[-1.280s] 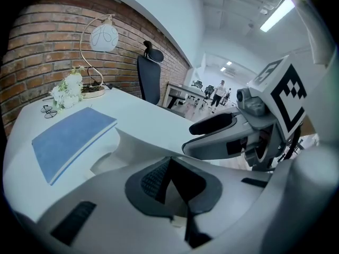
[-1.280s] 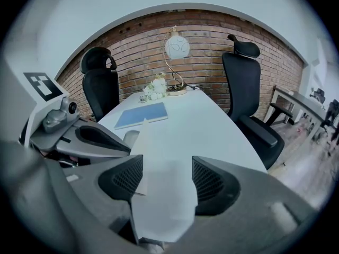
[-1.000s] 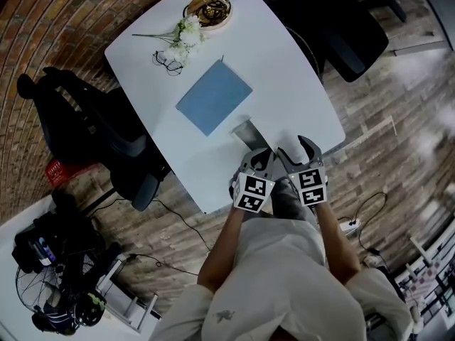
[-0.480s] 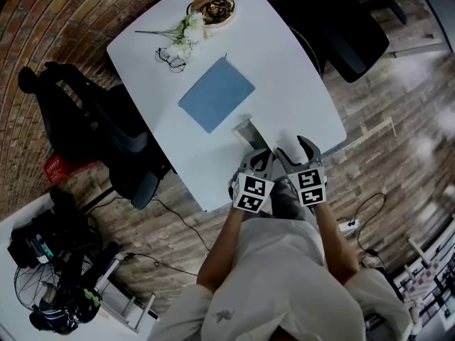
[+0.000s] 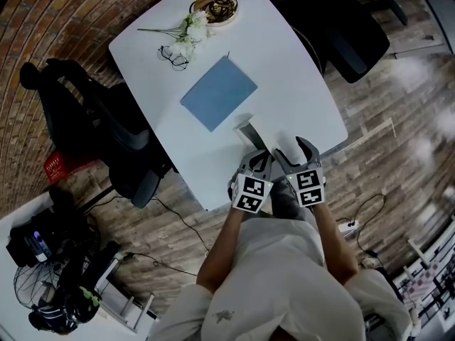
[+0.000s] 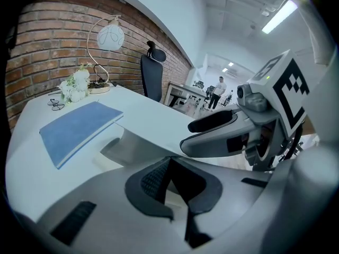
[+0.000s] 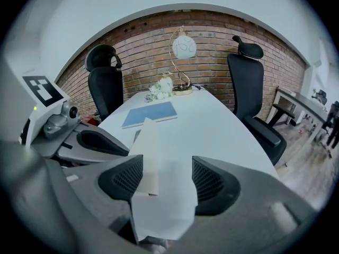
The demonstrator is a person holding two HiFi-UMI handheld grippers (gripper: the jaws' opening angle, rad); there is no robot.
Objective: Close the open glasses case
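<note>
The open glasses case (image 5: 249, 128) is white and stands near the table's near edge, its lid raised. Just short of it, my left gripper (image 5: 259, 158) hangs over that edge; in the left gripper view its pads (image 6: 153, 180) meet at the tips with nothing between them, and the case (image 6: 124, 143) lies ahead and to the left. Beside it on the right, my right gripper (image 5: 296, 150) is open. In the right gripper view the case's raised lid (image 7: 148, 144) shows just ahead of the left pad (image 7: 126, 179), and I cannot tell whether they touch.
A blue notebook (image 5: 218, 93) lies mid-table on the white table (image 5: 298, 84). Glasses (image 5: 169, 57), white flowers (image 5: 190, 33) and a lamp base (image 5: 212, 6) are at the far end. Black office chairs (image 5: 106, 141) (image 5: 348, 34) stand on both sides. A person (image 6: 219, 86) stands far off.
Both grippers stay in about the same place at the table's near edge. The head view has drifted slightly, so the table sits a little further right.
</note>
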